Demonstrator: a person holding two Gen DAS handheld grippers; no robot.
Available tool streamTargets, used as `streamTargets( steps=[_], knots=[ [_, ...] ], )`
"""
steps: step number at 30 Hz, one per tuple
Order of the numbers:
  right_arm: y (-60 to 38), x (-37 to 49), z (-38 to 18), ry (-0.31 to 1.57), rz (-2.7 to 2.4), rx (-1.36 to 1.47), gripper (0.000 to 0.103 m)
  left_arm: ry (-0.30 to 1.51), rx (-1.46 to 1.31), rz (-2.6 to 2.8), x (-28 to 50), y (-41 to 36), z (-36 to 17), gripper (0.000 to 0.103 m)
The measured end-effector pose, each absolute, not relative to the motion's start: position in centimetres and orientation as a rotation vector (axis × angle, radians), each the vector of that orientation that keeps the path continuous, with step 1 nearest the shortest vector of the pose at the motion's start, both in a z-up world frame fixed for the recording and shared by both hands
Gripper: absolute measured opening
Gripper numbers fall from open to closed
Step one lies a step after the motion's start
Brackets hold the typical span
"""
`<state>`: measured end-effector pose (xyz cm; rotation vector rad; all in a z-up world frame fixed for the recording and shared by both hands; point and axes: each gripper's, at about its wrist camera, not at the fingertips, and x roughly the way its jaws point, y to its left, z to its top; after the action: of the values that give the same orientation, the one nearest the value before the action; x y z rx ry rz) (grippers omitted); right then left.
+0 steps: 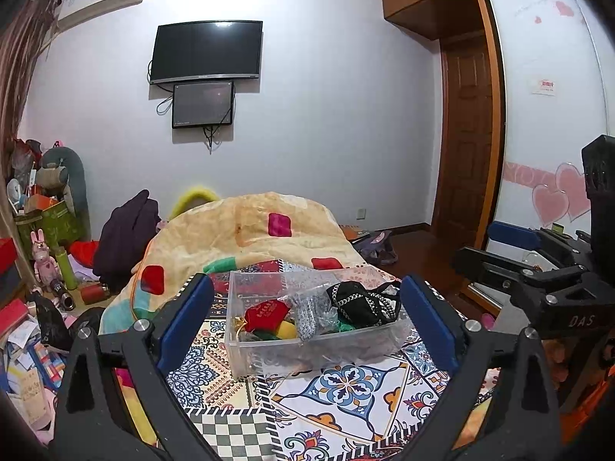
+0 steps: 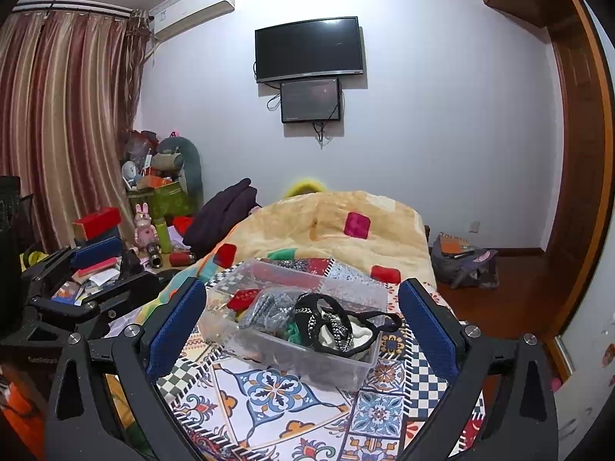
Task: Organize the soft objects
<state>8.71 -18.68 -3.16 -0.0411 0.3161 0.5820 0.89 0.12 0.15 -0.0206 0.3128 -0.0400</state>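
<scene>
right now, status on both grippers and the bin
Left gripper open, empty. Right gripper open, empty. Clear bin on patterned cloth, soft pouches inside, black pouch at its near end. Nothing blocking.

Left gripper [image 1: 307, 317] and right gripper [image 2: 301, 320] both gape wide, holding nothing.

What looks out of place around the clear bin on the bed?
One thing: the black pouch's strap hangs over the rim of the clear bin. The other soft items sit inside. The bin rests flat on the patterned cloth.

bed [image 1: 346, 395] | patterned cloth cover | clear box [image 1: 307, 353] | quilt [image 1: 246, 230] behind
</scene>
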Motion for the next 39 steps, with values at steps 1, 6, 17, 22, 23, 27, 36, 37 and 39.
streamTargets(
  steps=[1, 6, 17, 22, 23, 27, 36, 37, 39],
  knots=[
    [-18.70, 8.70, -3.13, 0.317, 0.583, -0.041, 0.100, 0.314, -0.021, -0.040, 0.92, 0.13, 0.12, 0.099],
    [-18.71, 8.79, -3.13, 0.318, 0.584, -0.040, 0.100, 0.318, -0.022, -0.040, 0.96, 0.17, 0.06, 0.099],
    [-18.72, 8.75, -3.04, 0.315, 0.584, -0.039, 0.100, 0.317, -0.024, -0.038, 1.00, 0.16, 0.02, 0.100],
    [-18.79, 8.64, -3.00, 0.315, 0.586, -0.037, 0.100, 0.317, -0.028, -0.039, 1.01, 0.20, 0.05, 0.100],
    [-18.77, 8.59, -2.98, 0.314, 0.586, -0.036, 0.100, 0.317, -0.030, -0.039, 1.02, 0.19, 0.03, 0.100],
    [-18.76, 8.55, -2.97, 0.314, 0.585, -0.037, 0.100, 0.320, -0.037, -0.041, 1.08, 0.17, 0.04, 0.102],
    [-18.77, 8.54, -2.95, 0.315, 0.587, -0.037, 0.100, 0.329, -0.057, -0.057, 1.28, 0.41, -0.01, 0.102],
    [-18.76, 8.50, -2.92, 0.315, 0.588, -0.036, 0.101, 0.329, -0.057, -0.058, 1.35, 0.42, -0.02, 0.102],
    [-18.73, 8.38, -2.83, 0.312, 0.586, -0.036, 0.103, 0.328, -0.058, -0.053, 1.41, 0.39, -0.10, 0.102]
  ],
)
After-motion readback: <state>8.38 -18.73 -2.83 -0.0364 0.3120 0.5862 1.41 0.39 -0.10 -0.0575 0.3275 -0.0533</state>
